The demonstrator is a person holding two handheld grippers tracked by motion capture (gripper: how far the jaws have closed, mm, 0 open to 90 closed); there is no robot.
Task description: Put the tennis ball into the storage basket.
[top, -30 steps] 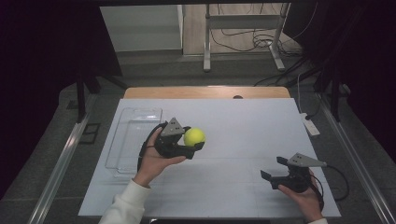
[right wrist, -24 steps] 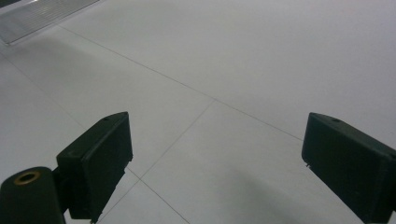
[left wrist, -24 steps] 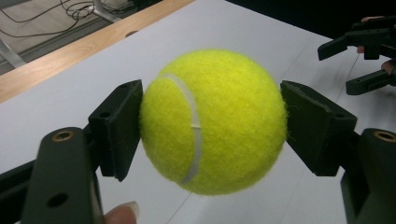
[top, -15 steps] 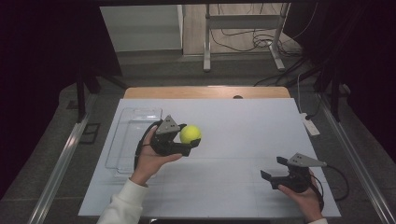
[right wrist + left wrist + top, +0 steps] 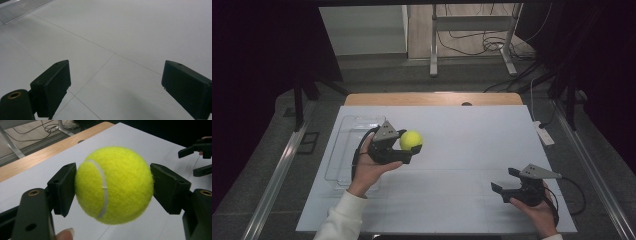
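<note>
The jaws of the left gripper point(image 5: 113, 187) were closed against the two sides of a yellow tennis ball point(image 5: 114, 185), one pad pressing each flank, so the ball sat squarely between them and was carried clear of the white table point(image 5: 472, 145). Gripping it across its widest part looked deliberate: a round, fuzzy ball would likely slip out of a hold taken nearer its top or bottom. In the high view the ball point(image 5: 410, 140) hung above the table's left half, just beside the clear tray point(image 5: 346, 131) that lay along the left edge (a likely place for it, judging by how close it was held).

The left hand point(image 5: 371, 167) came in from the lower left, forearm angled up and inward, wrist cocked so the gripper pointed to the right across the table rather than down at it. A fingertip showed at the bottom of the left gripper view.

The right gripper point(image 5: 507, 181) had its jaws spread wide and held nothing; between them lay bare table point(image 5: 117, 50). It sat low near the table's front right corner, well apart from the ball, cradled from below by the right hand point(image 5: 537, 207) and pointing leftward, which read as a waiting pose.
</note>
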